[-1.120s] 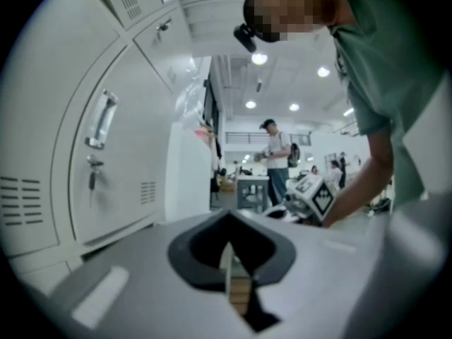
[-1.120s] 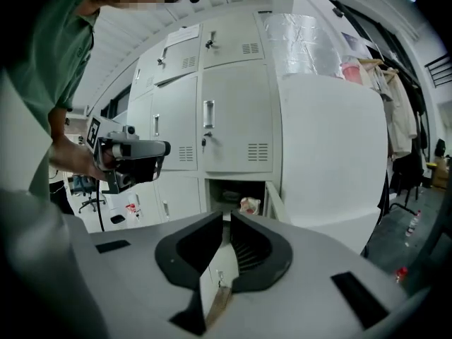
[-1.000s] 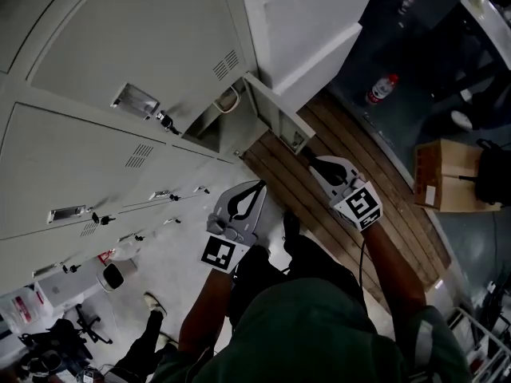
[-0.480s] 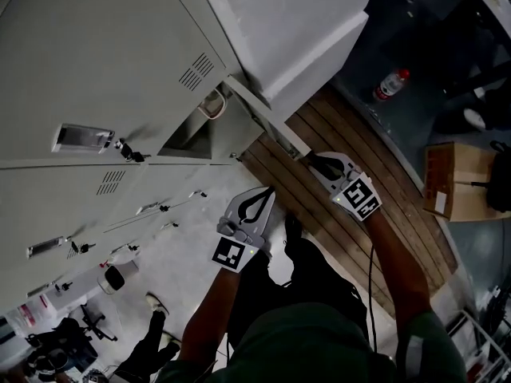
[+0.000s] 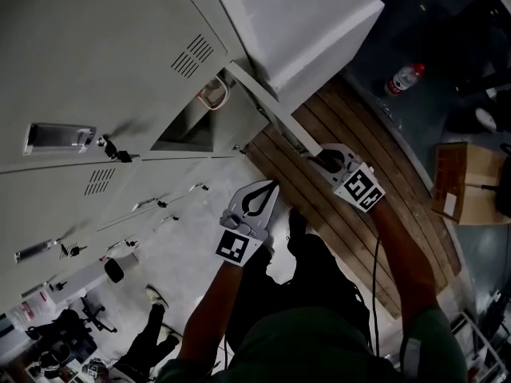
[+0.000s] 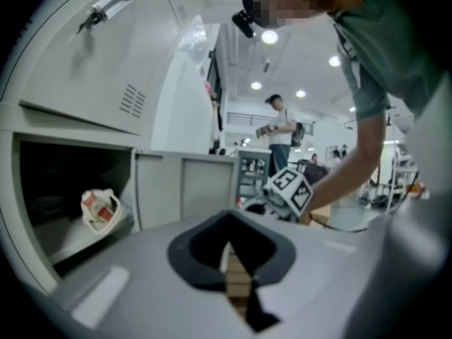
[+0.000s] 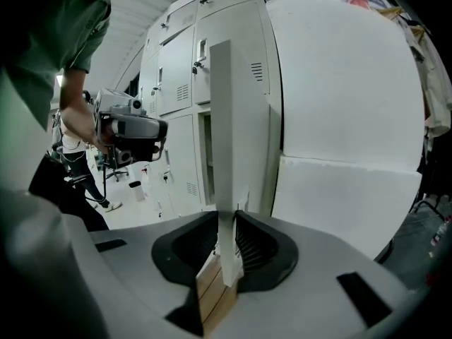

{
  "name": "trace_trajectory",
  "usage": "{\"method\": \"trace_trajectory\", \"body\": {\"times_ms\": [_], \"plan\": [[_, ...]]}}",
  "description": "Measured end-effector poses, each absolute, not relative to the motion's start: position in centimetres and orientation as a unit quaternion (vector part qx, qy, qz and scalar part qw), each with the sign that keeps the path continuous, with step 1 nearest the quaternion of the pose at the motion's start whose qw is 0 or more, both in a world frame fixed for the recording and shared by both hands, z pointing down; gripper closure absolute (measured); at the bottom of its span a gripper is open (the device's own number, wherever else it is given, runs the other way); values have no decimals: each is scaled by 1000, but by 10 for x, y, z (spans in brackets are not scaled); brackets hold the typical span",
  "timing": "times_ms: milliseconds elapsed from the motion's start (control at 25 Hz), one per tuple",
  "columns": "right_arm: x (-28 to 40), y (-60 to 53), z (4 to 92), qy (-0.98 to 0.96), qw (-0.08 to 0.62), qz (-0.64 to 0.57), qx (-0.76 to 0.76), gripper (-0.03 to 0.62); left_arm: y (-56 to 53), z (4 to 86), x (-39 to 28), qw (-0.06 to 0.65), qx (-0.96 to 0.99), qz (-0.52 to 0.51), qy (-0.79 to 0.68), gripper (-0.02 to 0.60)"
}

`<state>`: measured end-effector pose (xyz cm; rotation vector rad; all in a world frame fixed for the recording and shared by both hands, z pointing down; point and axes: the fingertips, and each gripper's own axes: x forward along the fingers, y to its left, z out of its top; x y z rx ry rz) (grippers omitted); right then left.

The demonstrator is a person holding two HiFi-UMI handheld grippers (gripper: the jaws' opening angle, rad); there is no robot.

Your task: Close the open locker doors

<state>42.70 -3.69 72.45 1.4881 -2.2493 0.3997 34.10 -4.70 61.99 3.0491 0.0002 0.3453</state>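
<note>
An open locker door (image 5: 267,106) juts edge-on from the grey locker bank (image 5: 104,46). My right gripper (image 5: 317,156) is shut on that door's outer edge; in the right gripper view the thin door (image 7: 227,140) stands upright between the closed jaws of the right gripper (image 7: 226,249). Behind the door the open compartment (image 5: 188,130) holds a small white bag (image 5: 211,94), seen as the bag (image 6: 99,207) in the left gripper view. My left gripper (image 5: 269,185) hovers below the lockers, shut and holding nothing; the left gripper (image 6: 230,251) points past the compartment.
The locker doors to the left are closed, with keys hanging in their locks (image 5: 108,146). A white panel (image 5: 311,14) stands right of the open door. Wooden planks (image 5: 359,230) lie underfoot. A water bottle (image 5: 403,79) and a cardboard box (image 5: 459,183) sit at right. A person (image 6: 281,126) stands far off.
My right gripper has moved up to the open door's edge and shut on it. The left gripper has shifted slightly right. The head view has swung closer to the lockers.
</note>
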Motion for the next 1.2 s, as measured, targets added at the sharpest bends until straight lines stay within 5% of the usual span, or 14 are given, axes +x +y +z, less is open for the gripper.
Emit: {"method": "trace_trajectory", "body": {"times_ms": [1200], "plan": [[259, -151, 711, -838, 208, 142, 484, 536, -152, 606, 191, 54, 983, 126, -118, 580]]}}
